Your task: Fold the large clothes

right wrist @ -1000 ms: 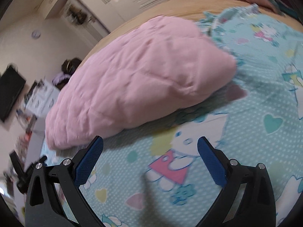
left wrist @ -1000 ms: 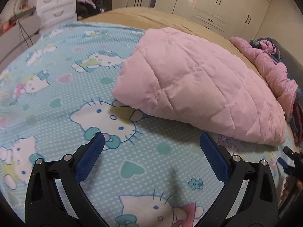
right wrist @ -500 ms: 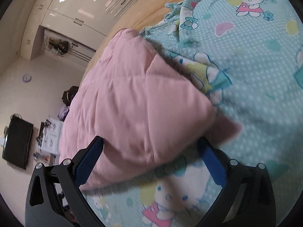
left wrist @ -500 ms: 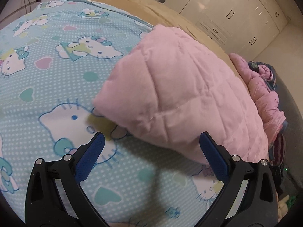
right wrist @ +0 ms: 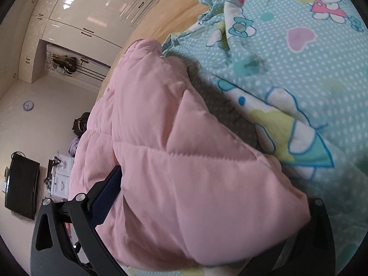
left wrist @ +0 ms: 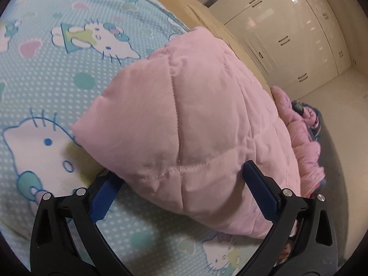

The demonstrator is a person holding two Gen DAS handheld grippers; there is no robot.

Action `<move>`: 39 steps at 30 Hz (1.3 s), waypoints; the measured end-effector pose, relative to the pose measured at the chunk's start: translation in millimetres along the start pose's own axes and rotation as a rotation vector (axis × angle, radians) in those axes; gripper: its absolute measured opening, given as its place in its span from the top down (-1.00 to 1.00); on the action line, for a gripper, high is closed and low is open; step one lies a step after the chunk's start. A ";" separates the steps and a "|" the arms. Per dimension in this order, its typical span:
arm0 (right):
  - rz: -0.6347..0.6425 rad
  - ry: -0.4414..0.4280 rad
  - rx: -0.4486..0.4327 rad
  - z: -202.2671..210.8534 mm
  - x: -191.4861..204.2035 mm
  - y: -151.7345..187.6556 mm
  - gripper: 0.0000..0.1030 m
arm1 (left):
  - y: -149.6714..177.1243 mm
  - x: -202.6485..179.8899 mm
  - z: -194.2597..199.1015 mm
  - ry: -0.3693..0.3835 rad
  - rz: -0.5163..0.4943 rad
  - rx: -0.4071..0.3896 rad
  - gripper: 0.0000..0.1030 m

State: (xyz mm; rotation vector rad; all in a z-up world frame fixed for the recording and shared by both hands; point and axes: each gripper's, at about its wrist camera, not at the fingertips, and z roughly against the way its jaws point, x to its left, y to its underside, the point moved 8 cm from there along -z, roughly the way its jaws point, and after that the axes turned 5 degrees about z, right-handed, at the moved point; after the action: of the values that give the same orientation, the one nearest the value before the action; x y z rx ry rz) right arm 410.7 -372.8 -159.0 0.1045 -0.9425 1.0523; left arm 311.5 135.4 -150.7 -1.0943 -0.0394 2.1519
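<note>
A folded pink quilted jacket (left wrist: 184,115) lies on a bed with a light blue cartoon-cat sheet (left wrist: 46,80). My left gripper (left wrist: 181,184) is open and straddles the jacket's near edge. Its left pad (left wrist: 105,195) sits low under the edge and its right pad (left wrist: 260,191) rests against the fabric. In the right wrist view the same jacket (right wrist: 172,161) fills the space between the fingers of my open right gripper (right wrist: 207,197). The left finger (right wrist: 105,195) shows beside the fabric. The right finger is mostly hidden behind the jacket's corner.
Another bunched pink garment (left wrist: 303,142) lies beyond the jacket on the tan mattress (left wrist: 184,4). White wardrobes (left wrist: 287,34) line the wall. The sheet is rumpled (right wrist: 230,23) past the jacket. A black TV (right wrist: 21,184) and white drawers (right wrist: 61,179) stand off the bed.
Both grippers have moved forward from the bare sheet up to the jacket. Its near edge and corner now lie between the open fingers. The jaws have kept the same width.
</note>
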 end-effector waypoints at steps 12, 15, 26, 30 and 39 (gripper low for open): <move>0.040 0.017 -0.060 -19.4 20.4 -0.6 -0.92 | -22.4 -12.3 -34.0 0.039 0.166 -0.014 -0.84; 0.049 0.021 -0.062 -20.3 19.2 1.3 -0.92 | -27.7 -15.5 -42.4 0.043 0.182 -0.034 -0.84; 0.130 0.037 -0.064 -27.5 40.2 1.8 -0.56 | -39.7 -38.3 -55.5 0.012 0.080 -0.104 -0.58; 0.223 0.066 -0.087 -22.2 63.1 0.6 -0.14 | -45.4 -54.9 -47.7 0.046 0.001 -0.120 -0.04; 0.500 0.122 -0.173 0.0 135.6 2.9 0.25 | -53.7 -84.5 -17.2 0.064 -0.172 -0.176 0.34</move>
State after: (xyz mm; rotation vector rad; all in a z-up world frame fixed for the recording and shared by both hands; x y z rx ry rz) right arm 429.9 -277.3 -64.5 -0.3517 -0.9667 1.4103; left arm 387.8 119.6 -85.4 -1.2130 -0.2880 1.9869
